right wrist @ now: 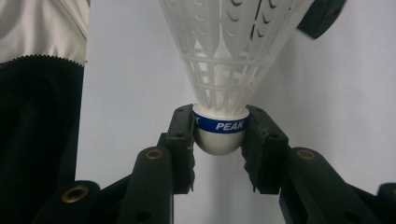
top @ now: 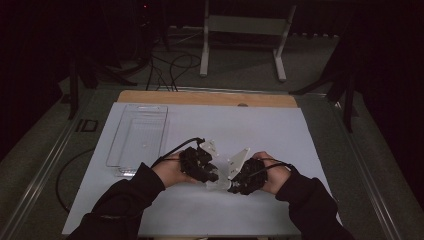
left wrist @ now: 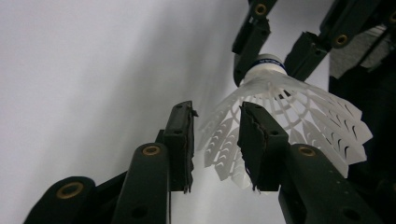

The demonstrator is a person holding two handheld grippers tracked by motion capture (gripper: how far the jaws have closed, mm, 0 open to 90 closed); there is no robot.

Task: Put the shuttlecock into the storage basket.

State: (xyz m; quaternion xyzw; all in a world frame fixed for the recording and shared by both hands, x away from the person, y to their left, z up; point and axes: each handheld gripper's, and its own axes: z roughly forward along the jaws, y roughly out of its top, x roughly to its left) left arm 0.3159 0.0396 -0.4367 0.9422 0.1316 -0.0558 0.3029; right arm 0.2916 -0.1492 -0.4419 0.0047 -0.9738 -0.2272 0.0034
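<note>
High view: left gripper [top: 212,176] and right gripper [top: 233,186] met tip to tip over the white table [top: 260,135]; clear tray [top: 137,137] lay at 10 o'clock from them.

Left gripper view: jaws narrowed around the shuttlecock [left wrist: 280,116] skirt edge; contact could not be told.

Right gripper view: jaws clamped the shuttlecock [right wrist: 224,93] cork, skirt toward 12 o'clock.

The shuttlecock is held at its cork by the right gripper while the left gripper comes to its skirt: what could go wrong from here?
1. The left gripper has one jaw at the thin plastic skirt of the shuttlecock; closing harder may bend or crack the ribs.
2. The right gripper clamps only the rounded cork, so a sideways pull from the left could twist it loose.
</note>
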